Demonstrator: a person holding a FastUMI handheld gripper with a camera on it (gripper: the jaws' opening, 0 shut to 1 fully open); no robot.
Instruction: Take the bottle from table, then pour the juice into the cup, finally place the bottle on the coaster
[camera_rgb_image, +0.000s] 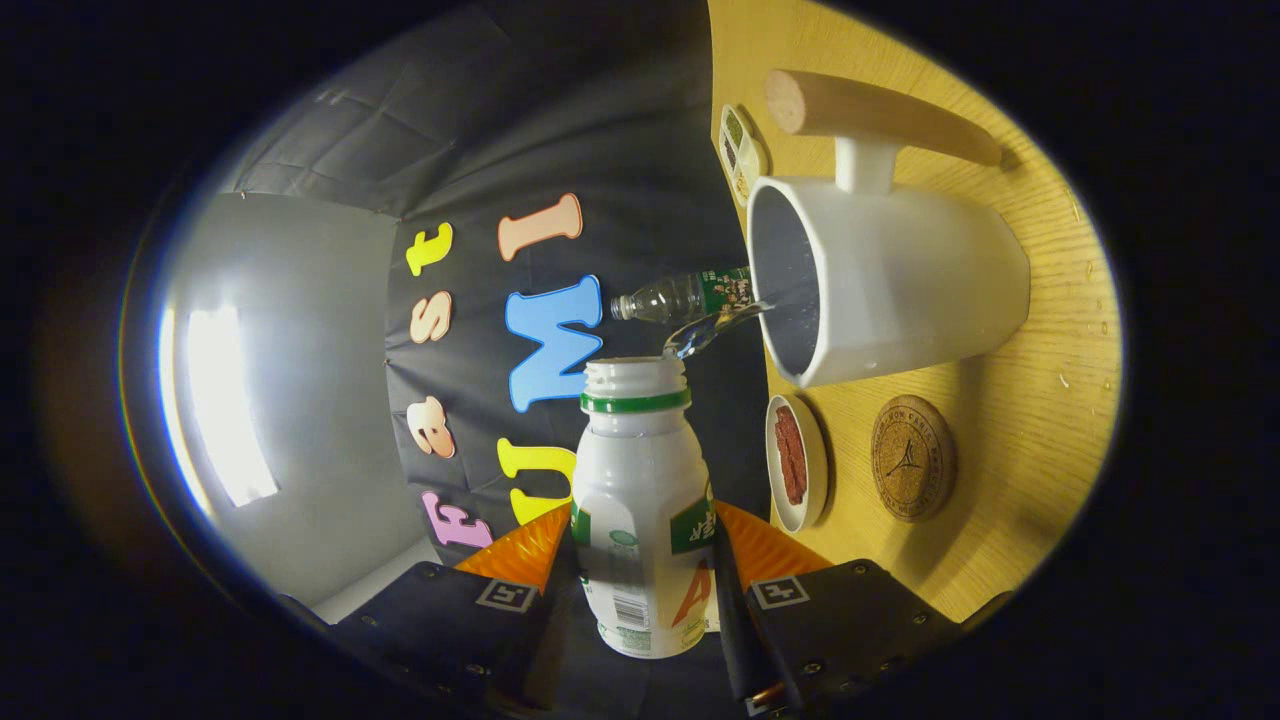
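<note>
Fingers (645, 560) clamped on white plastic bottle (640, 500), tipped sideways; open mouth just short of white handled cup (900, 280); round cork coaster (912, 458) beside cup on bench (1050, 330).

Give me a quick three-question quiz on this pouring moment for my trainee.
1. True or false: both fingers of the gripper press on the white bottle.
2. Where does the liquid stream go? A) onto the cork coaster B) into the white cup C) onto the small dish
3. Fill in: the bottle's mouth has no ____ on it.

Key: 1 true; 2 B; 3 cap.
</note>
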